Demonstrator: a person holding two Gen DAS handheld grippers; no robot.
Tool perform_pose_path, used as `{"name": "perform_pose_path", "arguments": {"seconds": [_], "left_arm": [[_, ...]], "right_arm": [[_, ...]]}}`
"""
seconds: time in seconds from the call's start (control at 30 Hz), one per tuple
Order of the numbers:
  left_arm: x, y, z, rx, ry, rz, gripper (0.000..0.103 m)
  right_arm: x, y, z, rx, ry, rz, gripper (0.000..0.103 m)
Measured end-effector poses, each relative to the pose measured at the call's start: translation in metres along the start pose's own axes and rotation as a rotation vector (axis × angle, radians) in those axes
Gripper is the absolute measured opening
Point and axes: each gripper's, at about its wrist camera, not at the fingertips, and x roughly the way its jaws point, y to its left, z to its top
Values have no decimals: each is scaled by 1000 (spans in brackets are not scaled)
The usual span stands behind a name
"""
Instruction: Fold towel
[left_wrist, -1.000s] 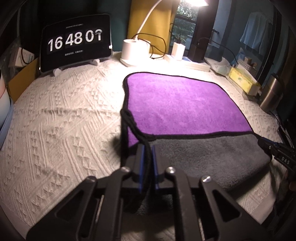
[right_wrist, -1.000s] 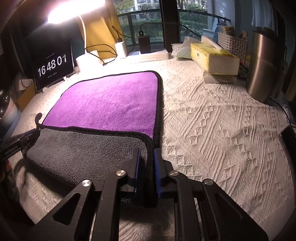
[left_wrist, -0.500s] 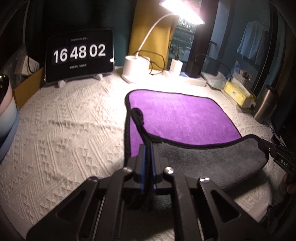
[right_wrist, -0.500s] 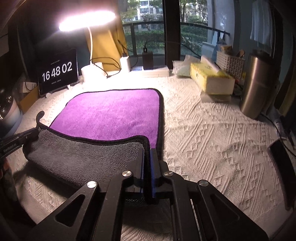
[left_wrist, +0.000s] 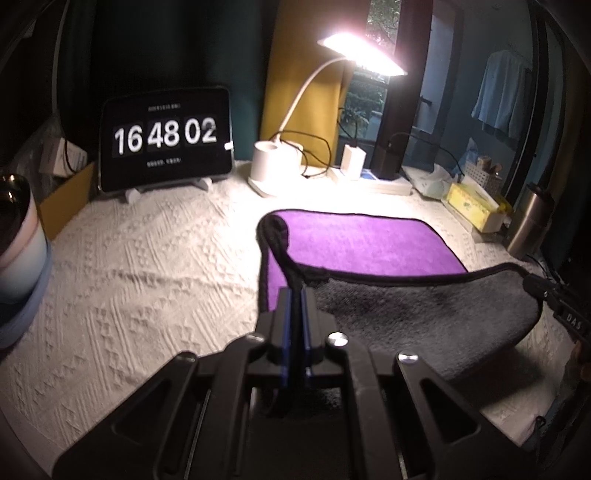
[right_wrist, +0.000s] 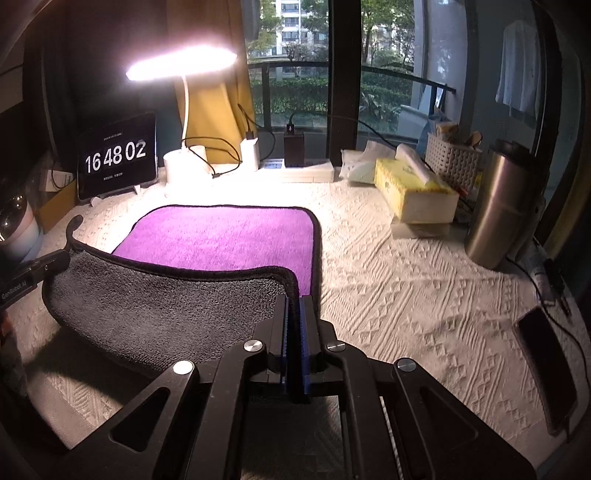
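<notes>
A towel, purple (left_wrist: 362, 243) on one face and grey on the other, with black trim, lies on the white textured cloth. Its near edge is lifted, so the grey underside (right_wrist: 155, 314) faces me. My left gripper (left_wrist: 295, 295) is shut on the near left corner. My right gripper (right_wrist: 294, 301) is shut on the near right corner. The far half of the towel (right_wrist: 229, 236) still lies flat. Each gripper shows at the edge of the other's view, the right one (left_wrist: 554, 306) and the left one (right_wrist: 33, 273).
At the back stand a tablet clock (left_wrist: 166, 140), a lit desk lamp (left_wrist: 277, 166) and chargers. A yellow tissue box (right_wrist: 413, 192), a basket and a steel flask (right_wrist: 498, 210) stand at the right. A phone (right_wrist: 546, 373) lies at the near right. A mug (left_wrist: 18, 236) stands at the left.
Both grippers have risen with the towel's near corners. The near edge has lifted off the cloth and moved toward the far side, showing more grey underside.
</notes>
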Motion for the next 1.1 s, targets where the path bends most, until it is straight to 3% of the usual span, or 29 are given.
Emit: {"name": "perform_pose_path", "arguments": {"seconds": [0.33, 1.1], "left_arm": [[-4, -3, 15, 42, -56, 51, 5], [20, -1, 42, 43, -98, 56, 5]], "right_arm": [[0, -1, 15, -16, -32, -16, 6], [29, -8, 44, -40, -61, -28, 6]]}}
